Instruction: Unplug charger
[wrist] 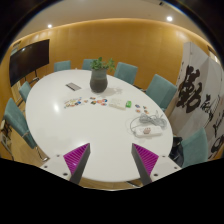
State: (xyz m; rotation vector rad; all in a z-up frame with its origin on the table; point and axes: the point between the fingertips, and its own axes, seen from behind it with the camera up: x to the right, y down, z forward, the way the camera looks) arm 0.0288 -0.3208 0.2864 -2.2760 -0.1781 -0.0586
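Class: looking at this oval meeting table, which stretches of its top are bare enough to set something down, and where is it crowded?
Bare: the table's near end just ahead of the open gripper, and the side left of the potted plant. Crowded: small items beside the plant, and the tangle of white cable ahead of the right finger.

The table point(70, 125) is white and oval, ringed by teal chairs point(160, 90) against a warm orange-brown wall point(110, 40). A dark grey pot point(99, 81) holds green leaves, and pale cables point(148, 123) lie in a whitish tangle. The claw point(111, 160) has dark fingers with magenta pads point(76, 155) — finely ribbed — and a white banner point(195, 95) bears bold black brush characters.
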